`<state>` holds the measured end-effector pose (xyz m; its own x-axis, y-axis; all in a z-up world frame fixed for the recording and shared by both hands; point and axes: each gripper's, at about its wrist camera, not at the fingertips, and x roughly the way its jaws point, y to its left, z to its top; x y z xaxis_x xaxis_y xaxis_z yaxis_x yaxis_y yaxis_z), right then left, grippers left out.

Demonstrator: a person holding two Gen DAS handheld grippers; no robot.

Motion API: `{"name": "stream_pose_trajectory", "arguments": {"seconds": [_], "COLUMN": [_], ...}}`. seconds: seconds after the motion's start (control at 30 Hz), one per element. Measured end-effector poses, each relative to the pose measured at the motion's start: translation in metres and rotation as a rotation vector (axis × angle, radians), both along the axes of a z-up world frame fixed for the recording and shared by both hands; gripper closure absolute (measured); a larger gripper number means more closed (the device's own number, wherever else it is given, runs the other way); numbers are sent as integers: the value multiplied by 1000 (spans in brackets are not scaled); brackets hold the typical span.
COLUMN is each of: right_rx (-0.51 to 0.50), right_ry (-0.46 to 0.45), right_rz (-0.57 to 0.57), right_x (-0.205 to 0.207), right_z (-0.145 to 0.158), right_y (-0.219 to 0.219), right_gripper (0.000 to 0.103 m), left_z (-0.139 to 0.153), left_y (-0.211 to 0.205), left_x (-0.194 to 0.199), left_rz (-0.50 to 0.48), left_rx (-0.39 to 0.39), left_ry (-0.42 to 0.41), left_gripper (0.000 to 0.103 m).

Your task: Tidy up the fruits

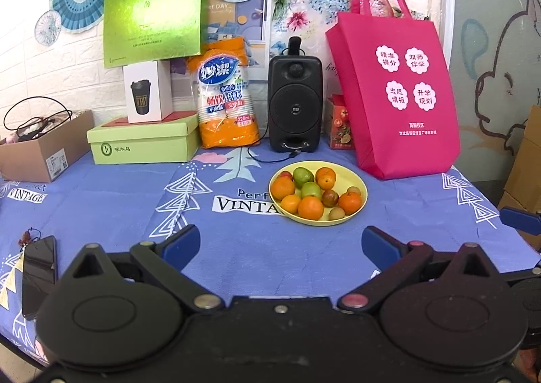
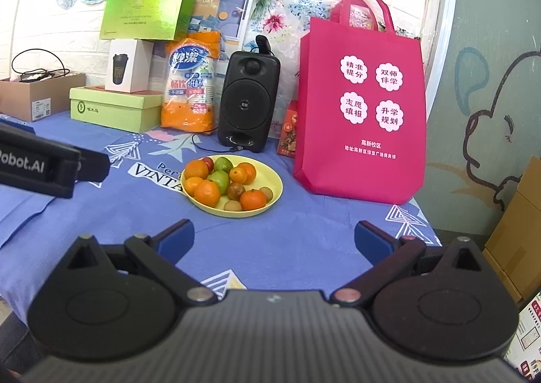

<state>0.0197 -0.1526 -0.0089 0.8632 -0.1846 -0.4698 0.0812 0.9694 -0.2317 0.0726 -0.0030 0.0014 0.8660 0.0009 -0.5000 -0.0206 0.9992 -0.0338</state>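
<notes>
Fruits on one yellow plate [image 1: 360,185]: six oranges [image 1: 310,207], two green [image 1: 303,175]; both grippers' fingers [image 1: 181,244] wide, empty.

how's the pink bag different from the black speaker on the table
The pink bag is taller and wider than the black speaker. The pink bag is soft fabric with handles; the black speaker is a rigid box with a round grille. Both stand upright behind the yellow plate.

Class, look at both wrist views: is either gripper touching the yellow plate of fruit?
Apart. In each wrist view, bare blue tablecloth separates the open left gripper and open right gripper from the yellow plate.
</notes>
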Motion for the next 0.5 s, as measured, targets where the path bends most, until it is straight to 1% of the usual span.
{"name": "stream_pose_trajectory", "arguments": {"seconds": [0.1,0.13,0.2,0.27,0.3,0.33,0.43,0.5], "right_rx": [-2,-1,-1,0,-1,0,0,2], "right_ry": [-2,-2,-1,-1,0,0,0,3], "right_rz": [0,-1,2,3,3,0,1,-1], "right_x": [-1,-1,-1,-2,-2,-2,-1,-2], "right_z": [1,0,0,1,1,1,0,0], "right_y": [0,0,0,0,0,0,0,0], "right_gripper": [0,0,0,0,0,0,0,0], "left_z": [2,3,2,0,-1,-1,0,0], "left_y": [-1,1,5,11,13,14,9,8], "left_x": [-3,-3,-5,-6,-8,-8,-8,-6], "left_rz": [-5,-15,-31,-27,-19,-18,3,14], "left_rx": [-4,-17,-75,-157,-185,-183,-107,-91], "left_ry": [-8,-21,-47,-38,-49,-55,-68,-62], "left_gripper": [0,0,0,0,0,0,0,0]}}
